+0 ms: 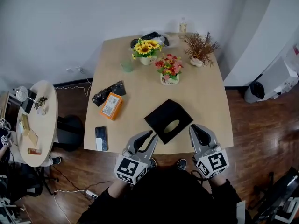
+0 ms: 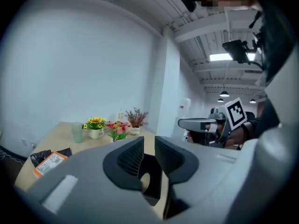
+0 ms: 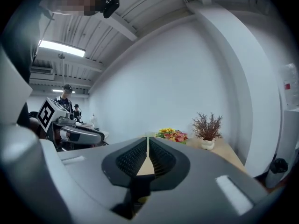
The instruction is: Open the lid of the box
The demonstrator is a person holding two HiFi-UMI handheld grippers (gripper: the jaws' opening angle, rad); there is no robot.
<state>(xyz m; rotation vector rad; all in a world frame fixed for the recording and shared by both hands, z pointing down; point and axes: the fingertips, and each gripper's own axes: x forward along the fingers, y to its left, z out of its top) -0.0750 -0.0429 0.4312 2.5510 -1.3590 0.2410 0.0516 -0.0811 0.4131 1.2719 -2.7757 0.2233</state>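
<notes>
A black square box [image 1: 168,120] with an oval hole in its lid lies near the front edge of the wooden table [image 1: 205,101]; the lid sits flat on it. My left gripper [image 1: 149,135] hovers at the box's near left corner, its jaws a narrow gap apart with nothing between them. In the left gripper view the box [image 2: 152,181] shows low behind the left gripper [image 2: 149,148]. My right gripper [image 1: 193,127] is shut and empty just off the box's right corner. The right gripper [image 3: 148,146] shows its pads pressed together, with the box [image 3: 136,190] dark below them.
An orange packet [image 1: 111,105], a black bag [image 1: 108,92] and a phone [image 1: 101,138] lie on the table's left side. Sunflowers [image 1: 146,49], pink flowers [image 1: 169,68], a dried plant [image 1: 200,48] and a green cup [image 1: 126,65] stand at the back. A small round table [image 1: 37,125] stands at left.
</notes>
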